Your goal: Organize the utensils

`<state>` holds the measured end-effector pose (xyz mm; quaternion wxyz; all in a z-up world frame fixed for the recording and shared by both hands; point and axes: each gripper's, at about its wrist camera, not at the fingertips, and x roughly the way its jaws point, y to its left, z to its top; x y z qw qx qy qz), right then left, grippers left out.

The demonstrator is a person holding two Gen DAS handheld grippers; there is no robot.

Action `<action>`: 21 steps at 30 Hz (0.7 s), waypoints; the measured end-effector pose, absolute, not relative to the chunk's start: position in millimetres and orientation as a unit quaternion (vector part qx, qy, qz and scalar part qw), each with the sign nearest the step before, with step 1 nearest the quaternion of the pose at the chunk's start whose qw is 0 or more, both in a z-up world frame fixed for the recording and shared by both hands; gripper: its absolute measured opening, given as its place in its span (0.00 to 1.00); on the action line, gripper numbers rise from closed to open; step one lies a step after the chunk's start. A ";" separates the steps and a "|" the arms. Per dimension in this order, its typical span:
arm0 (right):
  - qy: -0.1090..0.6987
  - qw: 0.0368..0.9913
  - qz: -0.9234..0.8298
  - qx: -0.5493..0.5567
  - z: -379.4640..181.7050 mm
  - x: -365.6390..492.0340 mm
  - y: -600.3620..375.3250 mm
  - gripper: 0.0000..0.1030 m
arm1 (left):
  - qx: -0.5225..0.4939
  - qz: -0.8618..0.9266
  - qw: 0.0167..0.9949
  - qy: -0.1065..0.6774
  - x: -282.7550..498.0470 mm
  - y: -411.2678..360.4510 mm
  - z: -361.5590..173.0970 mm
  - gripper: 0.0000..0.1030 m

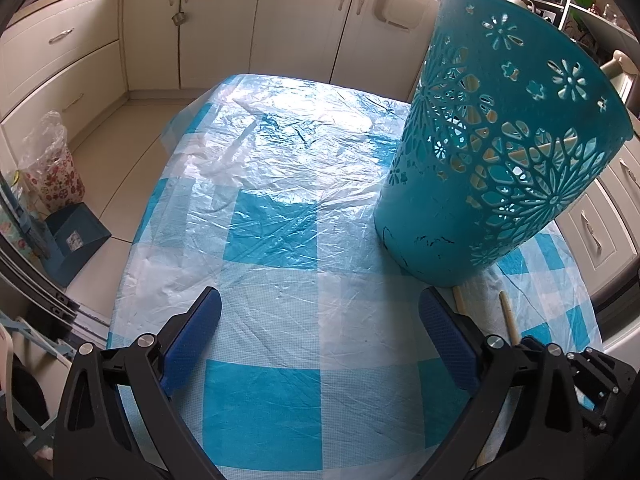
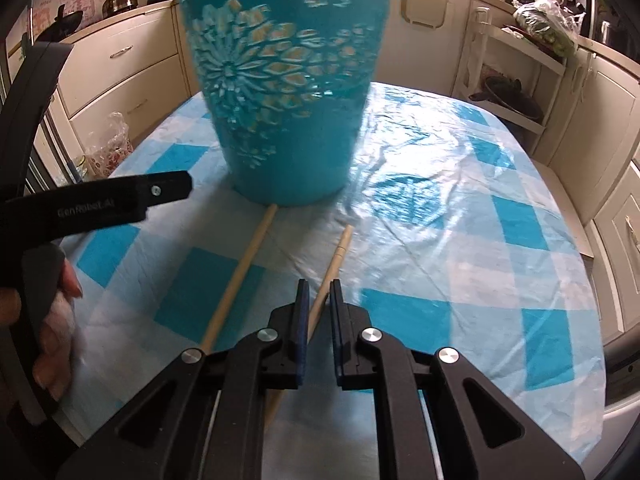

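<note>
Kitchen table [image 2: 460, 240] in blue checks holds a teal basket [image 2: 288, 92] with two wooden sticks lying outside it; right hand-held gripper [image 2: 318, 292] closes on one stick [image 2: 338, 254], left hand-held gripper [image 1: 320, 312] is open and empty.

We see two long pale wooden utensil handles on the checkered worktop [image 2: 460, 240], lying almost parallel. The left handle [image 2: 240, 276] reaches with its far end under the edge of the teal basket [image 2: 288, 92]. The right handle [image 2: 334, 264] ends just before the basket. The basket stands upright, with flower-shaped cutouts; more pale sticks show through them.
</note>
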<state>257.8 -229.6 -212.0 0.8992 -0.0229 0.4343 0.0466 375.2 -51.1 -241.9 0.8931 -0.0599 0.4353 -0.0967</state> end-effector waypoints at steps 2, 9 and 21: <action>0.436 0.898 0.056 -0.004 -212.0 256.9 -237.6 0.11 | -0.057 -0.097 0.893 0.435 374.1 -53.1 -241.5 0.92; 0.432 0.899 0.061 0.028 -213.3 265.2 -240.8 0.18 | -0.048 -0.098 0.892 0.439 373.8 -55.3 -240.6 0.92; 0.437 0.895 0.069 0.048 -213.7 266.9 -250.5 0.14 | 0.017 -0.180 0.870 0.459 359.8 -121.7 -225.6 0.81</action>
